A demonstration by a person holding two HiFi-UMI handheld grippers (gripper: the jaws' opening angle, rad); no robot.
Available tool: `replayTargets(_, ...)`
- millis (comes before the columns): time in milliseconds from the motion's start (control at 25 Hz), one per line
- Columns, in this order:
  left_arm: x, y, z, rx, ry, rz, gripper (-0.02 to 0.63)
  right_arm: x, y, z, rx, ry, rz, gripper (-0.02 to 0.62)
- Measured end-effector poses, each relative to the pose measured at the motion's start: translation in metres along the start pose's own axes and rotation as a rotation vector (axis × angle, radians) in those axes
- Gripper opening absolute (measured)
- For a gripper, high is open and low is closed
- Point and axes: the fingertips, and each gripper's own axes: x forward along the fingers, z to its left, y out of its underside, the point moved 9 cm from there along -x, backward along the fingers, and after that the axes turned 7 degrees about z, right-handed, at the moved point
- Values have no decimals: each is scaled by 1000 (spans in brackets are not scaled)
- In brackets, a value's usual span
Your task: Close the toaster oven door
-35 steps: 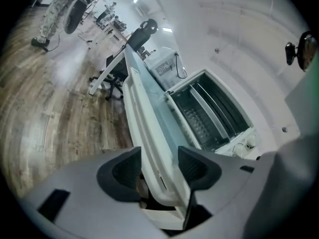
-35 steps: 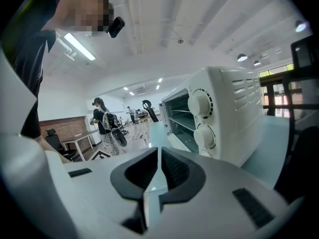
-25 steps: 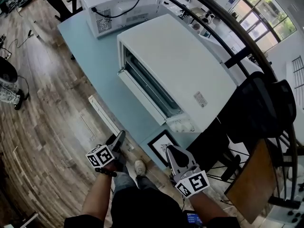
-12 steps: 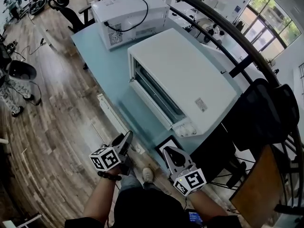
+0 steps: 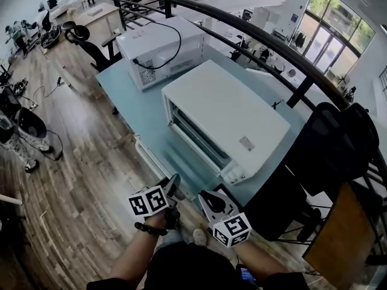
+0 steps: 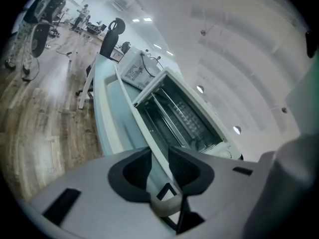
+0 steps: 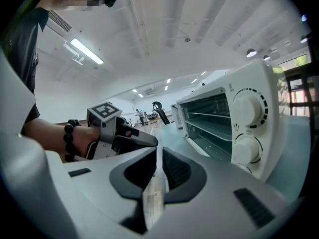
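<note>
Narrowed since the earlier view, the left gripper's (image 6: 159, 152) jaws have just been closing and now pinch the white rim of the toaster oven door (image 5: 172, 160), which runs off toward 11 o'clock. That door stands open at 7 o'clock of the toaster oven (image 5: 230, 113) on the blue table (image 5: 130, 95). At 3 o'clock of the left one, the right gripper (image 7: 158, 152) has its jaws drawn together, empty.

The label (image 5: 245, 142) on top of the toaster oven (image 5: 233, 110) is too small for me to read. In the head view my left claw (image 5: 173, 185) covers its contact with the oven door (image 6: 142, 128). The oven's knobs (image 6: 228, 151) sit half behind that claw's body in its own view.
</note>
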Motion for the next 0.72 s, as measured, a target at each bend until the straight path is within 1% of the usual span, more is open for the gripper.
replayTargets(280, 0, -15, -25, 28, -25, 50, 109, 11, -2, -3, 73, 22, -12, 30)
replayTargets(400, -4, -20, -33, 28, 0, 41, 121, 10, -4, -11, 138, 40, -49, 14)
replayTargets(520, -17, -24, -41, 28, 57, 9, 130, 4, -9, -19, 186, 58, -83, 8)
replayTargets(600, -26, -29, -42, 42, 82, -24, 163, 1, -12, -23, 192, 74, -97, 5)
replayTargets(720, -39, -40, -32, 58, 73, -135, 190, -2, -17, -28, 194, 97, -113, 2)
